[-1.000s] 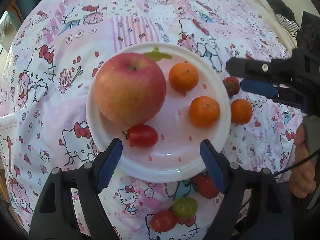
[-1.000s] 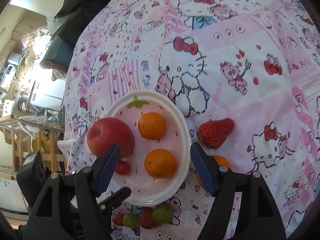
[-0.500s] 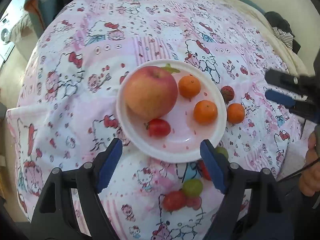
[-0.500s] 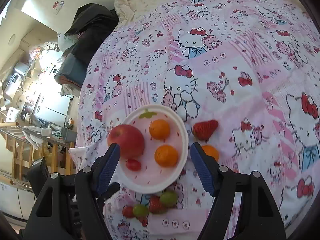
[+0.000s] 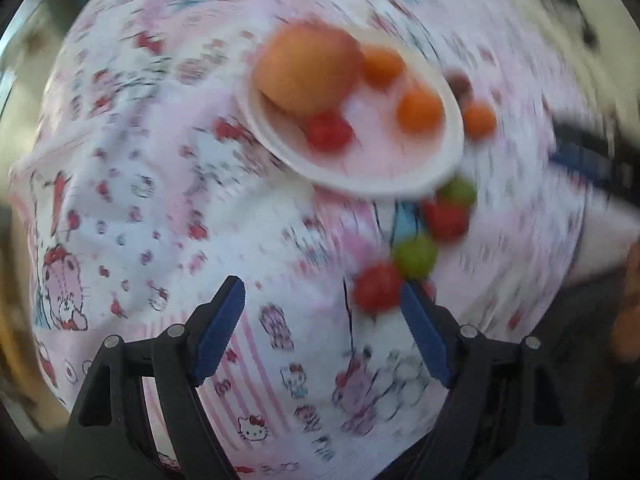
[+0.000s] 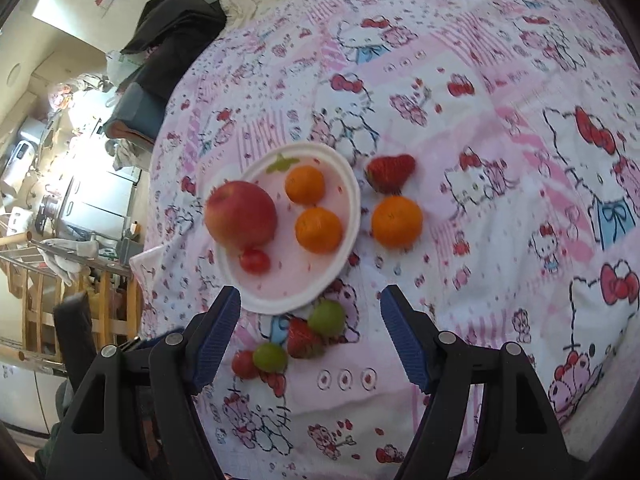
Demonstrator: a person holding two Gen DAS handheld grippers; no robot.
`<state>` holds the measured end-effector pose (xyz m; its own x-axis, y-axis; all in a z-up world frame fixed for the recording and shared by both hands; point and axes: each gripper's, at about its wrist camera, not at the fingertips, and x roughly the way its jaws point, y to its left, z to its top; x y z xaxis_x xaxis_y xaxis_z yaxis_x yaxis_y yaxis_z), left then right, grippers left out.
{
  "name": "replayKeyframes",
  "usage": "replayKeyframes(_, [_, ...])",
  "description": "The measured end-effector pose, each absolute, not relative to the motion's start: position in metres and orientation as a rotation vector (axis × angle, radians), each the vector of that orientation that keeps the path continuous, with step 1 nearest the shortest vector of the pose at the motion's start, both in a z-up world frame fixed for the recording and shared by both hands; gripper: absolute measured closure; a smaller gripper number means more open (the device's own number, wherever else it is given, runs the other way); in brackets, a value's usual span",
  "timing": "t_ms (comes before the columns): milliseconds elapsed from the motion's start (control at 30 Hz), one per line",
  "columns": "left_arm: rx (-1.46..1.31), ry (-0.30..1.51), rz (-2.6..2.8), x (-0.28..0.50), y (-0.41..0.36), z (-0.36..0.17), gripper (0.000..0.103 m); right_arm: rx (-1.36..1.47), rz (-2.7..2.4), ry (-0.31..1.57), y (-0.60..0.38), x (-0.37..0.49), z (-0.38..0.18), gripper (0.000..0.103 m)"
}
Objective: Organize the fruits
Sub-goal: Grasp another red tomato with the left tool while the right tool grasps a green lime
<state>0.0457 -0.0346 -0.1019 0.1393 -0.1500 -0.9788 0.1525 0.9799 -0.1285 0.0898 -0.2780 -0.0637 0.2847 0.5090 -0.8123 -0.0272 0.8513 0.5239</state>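
Pink-and-white cartoon-cat bedspread (image 6: 500, 128): covers the whole work surface; all fruit rests on it or on the plate.
Right gripper (image 6: 311, 334): black frame, blue pads, jaws wide apart and holding nothing; it hangs above the loose cluster at the plate's 6 o'clock.
Left gripper (image 5: 323, 326): same build, jaws wide apart, nothing between them; its view is heavily motion-blurred.
White plate (image 6: 352, 200): round, pale pink inside with a green leaf print at 12 o'clock; lies flat on the bedspread.
Apple (image 6: 241, 214): red-yellow, on the plate at 9 o'clock, largest fruit.
Loose mandarin (image 6: 397, 221): on the bedspread at the plate's 3 o'clock, just beside the rim.
Plate mandarins: one (image 6: 305, 185) toward 12 o'clock, one (image 6: 319, 229) near centre-right; apart from each other.
Upper strawberry (image 6: 390, 172): on the bedspread at the plate's 2 o'clock, just above the loose mandarin.
Lower strawberry (image 6: 302, 340): in the cluster, between the two green fruits.
Green round fruits: one (image 6: 327, 318) near the plate rim, one (image 6: 271, 357) farther out.
Cherry tomato on plate (image 6: 254, 261): touching the apple's underside at 7 o'clock.
Cherry tomato off plate (image 6: 244, 364): outermost of the cluster, beside the farther green fruit.
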Motion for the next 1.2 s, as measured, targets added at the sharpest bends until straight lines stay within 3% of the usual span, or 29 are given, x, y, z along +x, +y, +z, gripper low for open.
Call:
replayKeyframes(200, [0.115,1.428,-0.323,0.033,-0.063,-0.112,0.030,0.431,0.360,1.266,-0.279,0.090,-0.073,0.028])
replayKeyframes(433, [0.195,1.402,-0.325,0.042,-0.077,-0.116,0.057,0.425,0.377,1.269,-0.277,0.094,-0.074,0.028])
replayKeyframes(467, [0.185,1.400,-0.335,0.041,-0.077,-0.115,0.064,0.425,0.374,1.269,-0.277,0.094,-0.074,0.028])
replayKeyframes(500, [0.166,1.402,-0.354,0.043,-0.076,-0.113,0.080,0.426,0.370,1.270,-0.278,0.094,-0.075,0.028])
replayKeyframes(867, [-0.077,1.340,-0.294,0.045,-0.045,-0.073,0.079,0.511,0.351,1.330,-0.288,0.096,-0.089,0.029])
replayKeyframes(1033, [-0.186,1.330,-0.190,0.052,-0.017,-0.079,0.079,0.565,0.368,1.441,-0.276,0.099,-0.116,0.048])
replayKeyframes(1200, [-0.186,1.319,-0.164,0.054,-0.010,-0.078,0.079,0.529,0.385,1.489,-0.256,0.101,-0.130,0.052])
